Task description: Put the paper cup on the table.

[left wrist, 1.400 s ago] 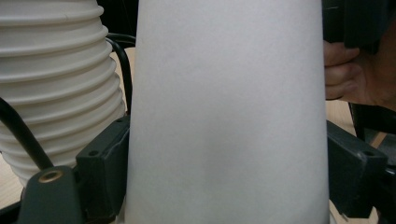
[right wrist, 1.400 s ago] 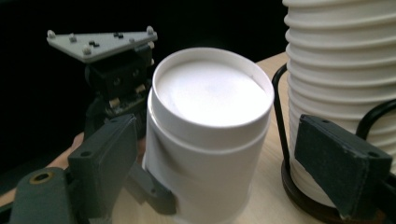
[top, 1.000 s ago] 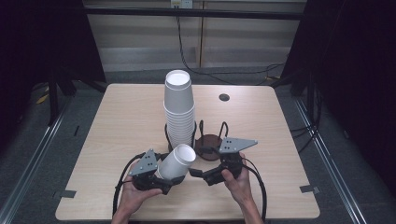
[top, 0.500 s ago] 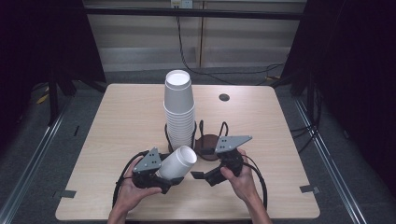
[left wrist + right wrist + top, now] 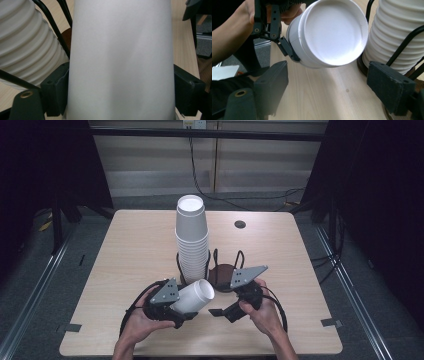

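a single white paper cup (image 5: 196, 296) is clamped on both sides by the left hand-held gripper (image 5: 176, 306); it is held tilted, with its open mouth turned toward the tall stack of cups (image 5: 191, 237). the held cup is found just in front of that stack, above the table (image 5: 125, 250). the stack is seated in a black wire holder (image 5: 220, 265). the right hand-held gripper (image 5: 227, 310) is kept just right of the stack's near side, its jaws spread wide with nothing between them, and it is pointed at the held cup's mouth.
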The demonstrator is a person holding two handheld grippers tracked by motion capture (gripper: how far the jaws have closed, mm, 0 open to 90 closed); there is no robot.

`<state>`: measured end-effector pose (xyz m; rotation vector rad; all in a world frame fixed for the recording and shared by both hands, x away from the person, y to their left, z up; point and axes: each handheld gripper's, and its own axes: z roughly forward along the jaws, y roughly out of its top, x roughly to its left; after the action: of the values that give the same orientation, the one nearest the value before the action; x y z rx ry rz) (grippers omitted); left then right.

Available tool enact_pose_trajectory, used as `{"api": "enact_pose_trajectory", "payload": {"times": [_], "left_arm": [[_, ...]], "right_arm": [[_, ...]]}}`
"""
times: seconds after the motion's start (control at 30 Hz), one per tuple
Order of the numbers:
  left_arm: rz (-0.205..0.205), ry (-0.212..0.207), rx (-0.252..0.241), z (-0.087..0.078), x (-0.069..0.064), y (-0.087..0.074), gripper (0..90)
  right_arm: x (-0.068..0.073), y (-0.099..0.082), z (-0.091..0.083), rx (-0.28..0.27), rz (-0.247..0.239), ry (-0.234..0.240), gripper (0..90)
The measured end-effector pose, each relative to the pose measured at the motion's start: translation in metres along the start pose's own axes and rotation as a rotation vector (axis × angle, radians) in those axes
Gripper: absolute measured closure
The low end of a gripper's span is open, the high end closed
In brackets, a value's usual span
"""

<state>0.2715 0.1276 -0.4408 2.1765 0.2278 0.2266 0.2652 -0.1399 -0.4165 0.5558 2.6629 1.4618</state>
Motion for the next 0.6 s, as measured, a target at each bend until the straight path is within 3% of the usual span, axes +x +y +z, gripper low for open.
{"api": "enact_pose_trajectory", "payload": {"times": [0.03, 0.13, 0.3, 0.53, 0.6], "left_arm": [[0.007, -0.001, 0.022, 0.001, 0.000, 0.002, 16.7], [0.010, -0.002, 0.028, 0.003, 0.001, 0.002, 16.5], [0.033, -0.002, 0.106, 0.010, 0.005, 0.006, 16.5], [0.036, -0.006, 0.139, 0.007, 0.003, 0.005, 16.4], [0.041, -0.009, 0.138, 0.007, 0.003, 0.006, 16.2]], "right_arm": [[-0.001, -0.001, 0.000, 0.006, -0.002, -0.002, 17.7], [-0.002, -0.002, 0.000, 0.019, -0.007, 0.006, 17.6], [-0.006, -0.002, 0.003, 0.041, -0.010, 0.015, 17.7], [-0.007, -0.003, 0.010, 0.106, 0.026, 0.046, 16.3], [-0.006, -0.004, 0.011, 0.102, 0.028, 0.038, 13.0]]}}
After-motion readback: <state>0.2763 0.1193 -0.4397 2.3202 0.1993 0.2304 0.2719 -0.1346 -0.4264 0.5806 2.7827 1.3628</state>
